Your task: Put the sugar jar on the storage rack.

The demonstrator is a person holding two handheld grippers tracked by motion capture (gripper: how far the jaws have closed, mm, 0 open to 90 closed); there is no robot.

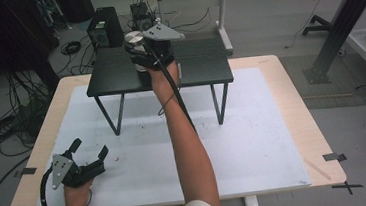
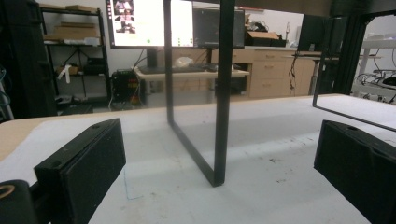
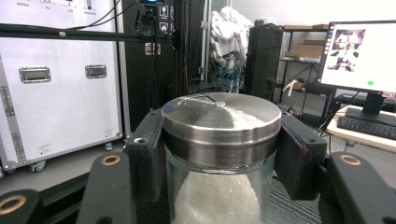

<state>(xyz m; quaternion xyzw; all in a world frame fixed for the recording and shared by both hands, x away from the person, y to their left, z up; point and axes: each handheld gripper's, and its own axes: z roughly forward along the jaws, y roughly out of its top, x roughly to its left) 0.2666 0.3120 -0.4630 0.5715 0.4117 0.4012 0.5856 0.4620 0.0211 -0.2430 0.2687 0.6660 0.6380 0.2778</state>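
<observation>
My high view is dim and soft, with the floor murky beyond the table's (image 1: pixel 293 123) edges. Bright monitors (image 2: pixel 149 23) glare behind my left jaws. The jar's metal lid (image 3: pixel 219 116) gleams, sharp against a blurred background.

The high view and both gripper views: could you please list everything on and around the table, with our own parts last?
jar: one, clear glass with a silver metal lid, white contents, held over the black stand.
stand: one, black, low with thin legs, at the far side of the table.
mat: one, white, covering most of the table.
table: one, light wood, under the mat.
tape: a few black strips at the table edges.
left gripper: one, black, jaws open, low over the mat's near left.
right gripper: one, black, jaws shut on the jar.
</observation>
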